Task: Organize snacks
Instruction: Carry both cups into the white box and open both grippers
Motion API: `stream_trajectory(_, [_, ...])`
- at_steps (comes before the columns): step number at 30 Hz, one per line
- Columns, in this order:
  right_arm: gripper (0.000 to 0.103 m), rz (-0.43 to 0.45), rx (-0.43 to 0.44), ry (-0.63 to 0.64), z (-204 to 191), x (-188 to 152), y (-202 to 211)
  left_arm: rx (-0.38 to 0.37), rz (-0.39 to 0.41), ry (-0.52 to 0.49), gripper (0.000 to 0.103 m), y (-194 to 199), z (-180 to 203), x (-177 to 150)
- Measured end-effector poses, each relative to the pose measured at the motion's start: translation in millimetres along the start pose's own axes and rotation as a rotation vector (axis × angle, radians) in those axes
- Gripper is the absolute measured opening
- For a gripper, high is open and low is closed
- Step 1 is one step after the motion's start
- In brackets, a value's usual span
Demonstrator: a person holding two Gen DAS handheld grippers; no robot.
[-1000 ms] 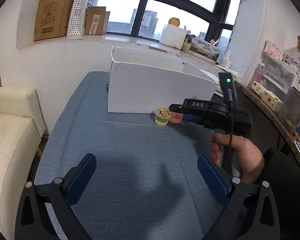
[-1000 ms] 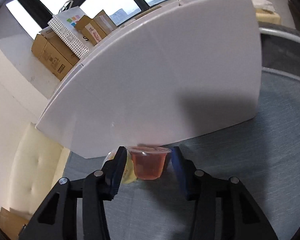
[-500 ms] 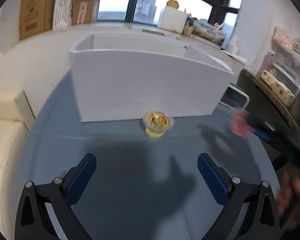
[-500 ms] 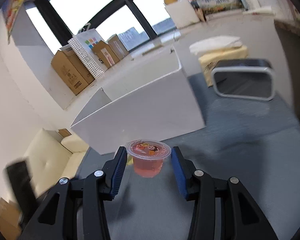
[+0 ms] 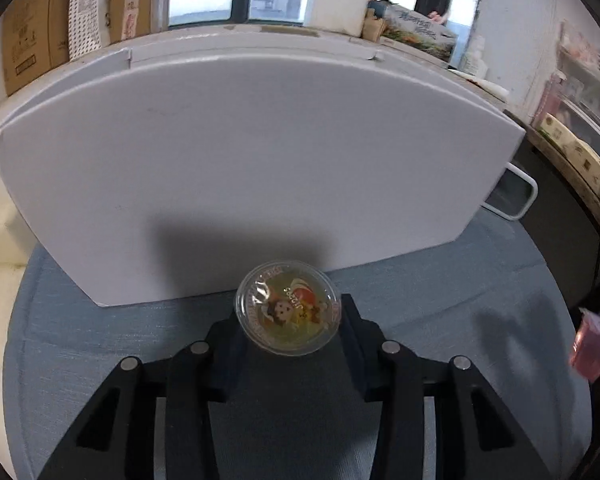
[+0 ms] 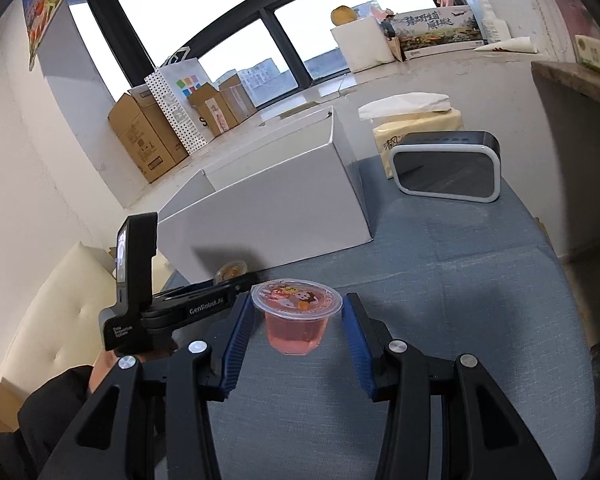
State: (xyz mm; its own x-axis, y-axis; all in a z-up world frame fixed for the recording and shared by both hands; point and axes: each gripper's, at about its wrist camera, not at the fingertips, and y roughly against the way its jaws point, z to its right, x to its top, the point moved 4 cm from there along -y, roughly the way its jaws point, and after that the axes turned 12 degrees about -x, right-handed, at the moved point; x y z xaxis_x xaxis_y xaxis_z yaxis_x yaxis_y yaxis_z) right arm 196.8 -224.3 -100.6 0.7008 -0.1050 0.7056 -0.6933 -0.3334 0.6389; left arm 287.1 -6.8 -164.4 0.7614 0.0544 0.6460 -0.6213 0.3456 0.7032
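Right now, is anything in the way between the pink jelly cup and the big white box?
Nothing visible blocks it. The pink jelly cup sits in the right gripper, and only bare blue tablecloth lies between it and the white box. The box's near wall is taller, so the cup probably has to go up over it.

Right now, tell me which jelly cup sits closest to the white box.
The yellow cup, gripped by the left gripper on the table right at the box. The pink cup is in the right gripper, farther back.
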Motion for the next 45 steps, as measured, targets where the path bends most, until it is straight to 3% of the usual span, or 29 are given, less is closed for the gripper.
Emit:
stream_trajectory(4, [0.049,0.005,-0.001,0.005,1,0,3,-0.034,0.035,-0.017,0.047,22,6,-8])
stream_trajectory(11, [0.05,0.013,0.013,0.026,-13,-2,6,-0.088,0.155,-0.077,0.047,107,33,-24])
stream_trajectory(18, [0.05,0.034,0.052,0.097,-48,5,6,-0.132,0.208,-0.049,0.047,162,30,-26])
stream_trajectory(23, [0.05,0.078,0.062,0.152,-69,32,5,-0.086,0.263,-0.05,0.047,184,14,3])
stream_trajectory(27, [0.05,0.135,0.064,0.186,-79,71,1,-0.089,0.307,-0.025,0.047,186,-4,49])
stream_trajectory(31, [0.05,0.146,0.04,0.191,-85,116,-21,-0.064,0.298,-0.042,0.047,159,-18,95])
stream_trajectory(34, [0.05,0.146,0.013,0.211,-87,142,-42,-0.047,0.248,-0.028,0.048,129,-31,117])
stream_trajectory(35, [0.05,0.149,-0.003,0.214,-86,149,-49,-0.034,0.236,-0.02,0.051,121,-34,121])
stream_trajectory(36, [0.051,0.146,-0.016,0.212,-84,154,-56,-0.008,0.229,-0.016,0.069,113,-38,125])
stream_trajectory(37, [0.059,0.128,-0.029,0.201,-81,159,-65,0.013,0.221,-0.02,0.099,107,-40,127])
stream_trajectory(38, [0.07,0.095,-0.036,0.189,-77,161,-75,0.029,0.213,-0.028,0.103,101,-42,128])
stream_trajectory(39, [0.093,0.071,-0.043,0.181,-74,162,-81,0.042,0.219,-0.037,0.103,99,-44,128])
stream_trajectory(40, [0.098,0.052,-0.052,0.171,-71,162,-86,0.054,0.214,-0.04,0.103,96,-46,128])
stream_trajectory(45, [0.098,0.066,-0.059,0.131,-54,155,-86,0.07,0.206,-0.046,0.103,91,-48,119])
